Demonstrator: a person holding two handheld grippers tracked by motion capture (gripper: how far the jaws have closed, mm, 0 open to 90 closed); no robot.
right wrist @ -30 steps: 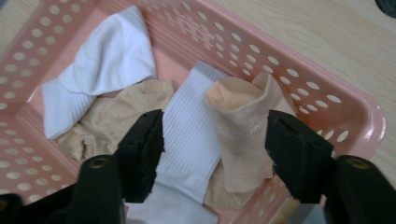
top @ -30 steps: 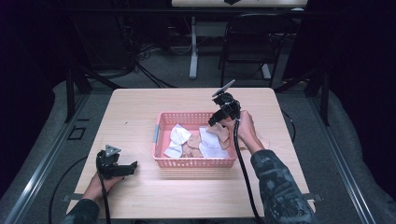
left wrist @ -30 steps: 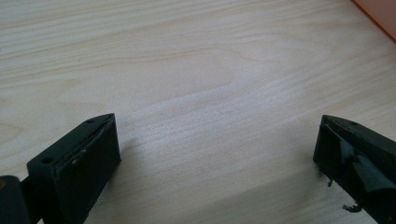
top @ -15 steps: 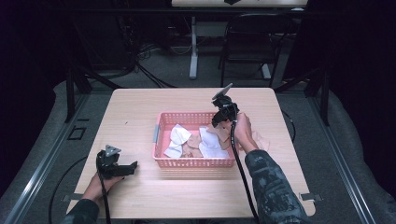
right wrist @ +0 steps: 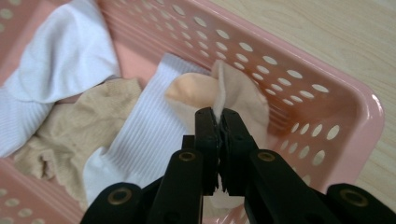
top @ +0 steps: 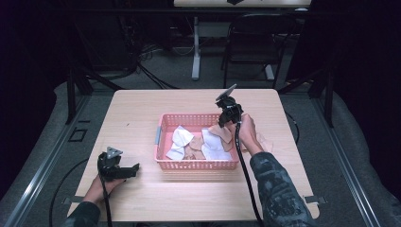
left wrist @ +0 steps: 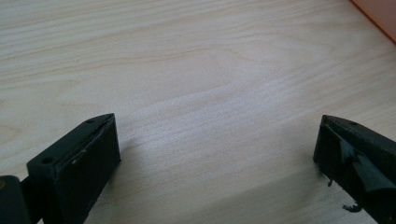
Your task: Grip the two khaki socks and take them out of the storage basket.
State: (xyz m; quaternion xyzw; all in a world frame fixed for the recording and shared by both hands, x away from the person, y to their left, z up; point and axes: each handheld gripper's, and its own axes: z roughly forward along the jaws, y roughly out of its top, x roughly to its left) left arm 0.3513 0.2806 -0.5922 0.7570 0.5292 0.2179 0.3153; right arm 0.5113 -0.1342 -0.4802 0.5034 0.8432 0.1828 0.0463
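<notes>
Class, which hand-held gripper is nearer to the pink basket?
Right. The right hand-held gripper is over the pink basket, pinching a peach sock; the left hand-held gripper rests on the table beside it.

No readable text anywhere — no labels, brands, numbers or signs. Checked the pink basket [top: 196,164], the socks in it, the tabletop [top: 142,113] and both claws: plain surfaces, nothing printed. Background gear behind the tabletop is too dark and small to make out any marking.

peach sock [right wrist: 233,100] lower part behind jaws
</notes>
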